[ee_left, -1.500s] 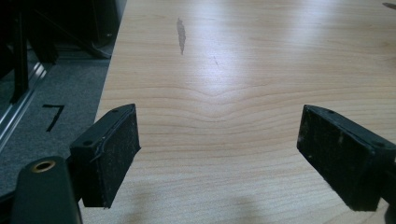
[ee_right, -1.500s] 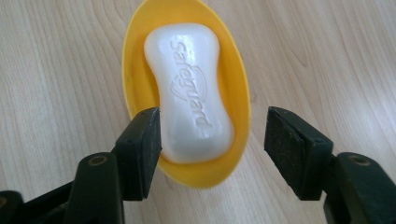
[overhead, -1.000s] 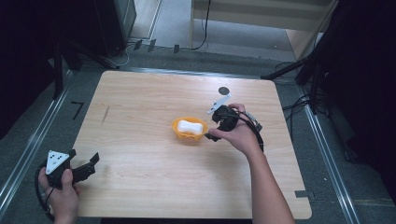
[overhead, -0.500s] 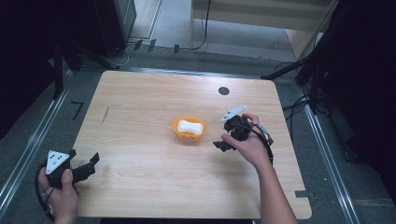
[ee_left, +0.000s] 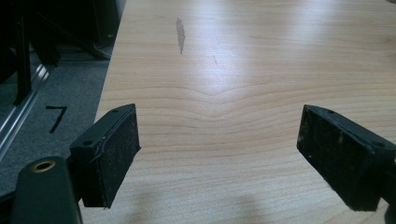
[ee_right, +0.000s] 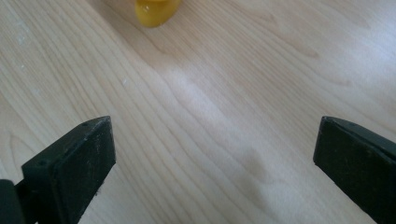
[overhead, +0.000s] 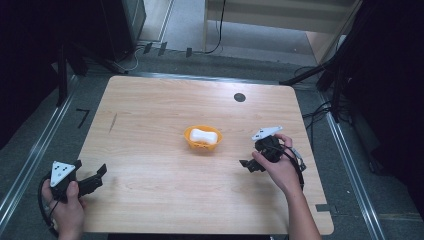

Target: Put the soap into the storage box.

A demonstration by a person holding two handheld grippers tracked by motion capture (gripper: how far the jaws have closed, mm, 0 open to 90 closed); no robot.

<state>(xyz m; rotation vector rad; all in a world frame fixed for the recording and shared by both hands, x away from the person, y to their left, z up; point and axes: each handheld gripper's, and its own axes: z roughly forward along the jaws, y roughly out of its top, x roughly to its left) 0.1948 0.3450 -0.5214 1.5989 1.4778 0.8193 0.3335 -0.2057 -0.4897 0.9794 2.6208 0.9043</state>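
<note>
Meanwhile, at the near left corner of the wooden table (overhead: 150, 115), the left gripper (overhead: 98, 176) is idling in the person's left hand (overhead: 67, 210), its jaws spread wide with nothing between them; the left gripper view is showing only bare wood grain between the two black pads (ee_left: 109, 151), plus a dark smudge (ee_left: 180, 33) farther up the board. That gripper is sitting where it was a second ago. At the centre of the table the orange bowl (overhead: 202, 138) is resting on its own, carrying a white, bone-shaped object (overhead: 203, 135) inside it, with nothing touching either one. To the right, the change is playing out: the right gripper (overhead: 248, 164), which a second ago was reaching in right at the bowl's right edge, is now pulling back toward the near right side of the table, held in the right hand (overhead: 278, 165) and standing well apart from the bowl. Its jaws are released and empty, as the right gripper view is confirming, with only table between the pads (ee_right: 74, 163) and a sliver of the orange bowl (ee_right: 156, 11) showing at the far edge. Judging from this, the white piece appears to be delivered into the bowl and the placing step looks finished, with both tools free for whatever comes next.
</note>
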